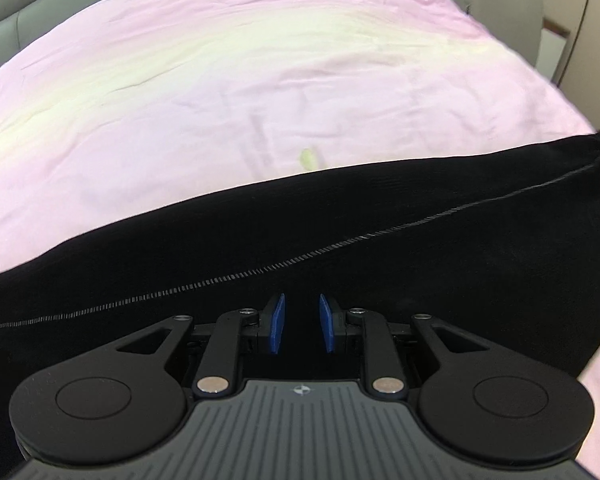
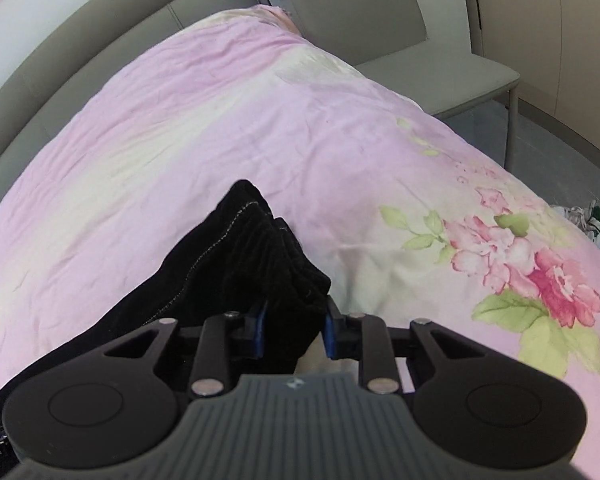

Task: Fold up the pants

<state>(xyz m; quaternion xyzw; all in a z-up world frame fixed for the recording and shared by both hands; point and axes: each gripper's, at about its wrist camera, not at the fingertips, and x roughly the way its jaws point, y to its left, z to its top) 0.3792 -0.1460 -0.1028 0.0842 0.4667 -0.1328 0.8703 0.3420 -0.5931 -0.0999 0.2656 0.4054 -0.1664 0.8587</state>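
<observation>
Black pants with a pale stitched seam lie flat across the pink bed sheet in the left wrist view. My left gripper is open just above the fabric, with its blue pads apart and nothing between them. In the right wrist view a bunched end of the pants rises from the sheet. My right gripper has its blue pads on either side of this bunched cloth, holding it.
A grey padded headboard runs along the far side of the bed. A grey chair stands by the bed's right edge. Some clothing lies on the floor at far right. The sheet has a pink flower print.
</observation>
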